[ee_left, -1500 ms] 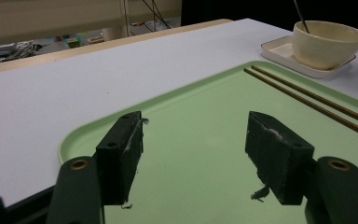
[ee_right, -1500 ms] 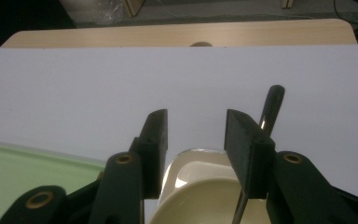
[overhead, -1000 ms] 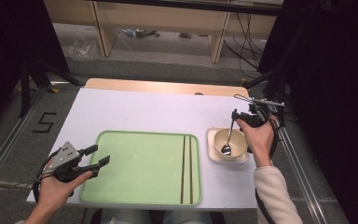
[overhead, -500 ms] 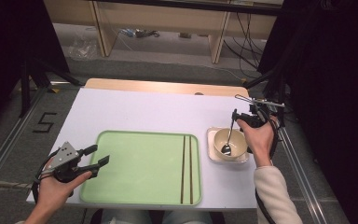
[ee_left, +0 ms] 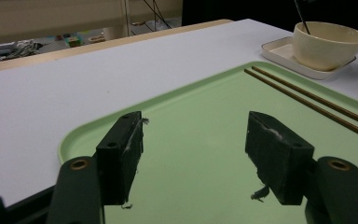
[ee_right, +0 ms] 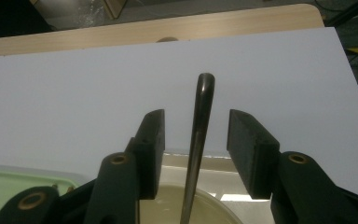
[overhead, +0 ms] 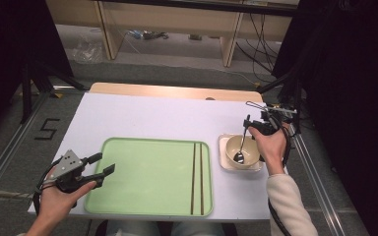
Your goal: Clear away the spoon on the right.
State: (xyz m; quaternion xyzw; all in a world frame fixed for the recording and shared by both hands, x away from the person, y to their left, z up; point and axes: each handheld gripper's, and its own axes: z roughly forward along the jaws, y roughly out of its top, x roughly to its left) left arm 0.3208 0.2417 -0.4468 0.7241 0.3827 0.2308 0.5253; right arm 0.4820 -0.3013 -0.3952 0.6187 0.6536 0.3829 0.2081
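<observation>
Right tongs point(ee_right: 196, 140): open, black jaws either side of the spoon handle, gaps on both sides, no pad touching it.
Left tongs point(ee_left: 193, 154): open, nothing between the jaws, held low over the near left part of the tray.
Spoon point(overhead: 240, 147): dark metal, slim handle leaning up out of the bowl, scoop resting on the bowl's floor.
Bowl point(overhead: 247, 147): cream, round, smooth; holds the spoon.
Dish point(overhead: 225, 162): pale, square, shallow; the bowl stands on it, just right of the tray.
Tray point(overhead: 147, 177): light green, flat, rounded corners, raised rim; mostly bare.
Chopsticks point(overhead: 197, 177): two thin dark sticks, parallel, lying along the tray's right side.
Tabletop point(overhead: 162, 118): white, smooth sheet with a wood strip along the far edge; wide bare stretch behind the tray.
</observation>
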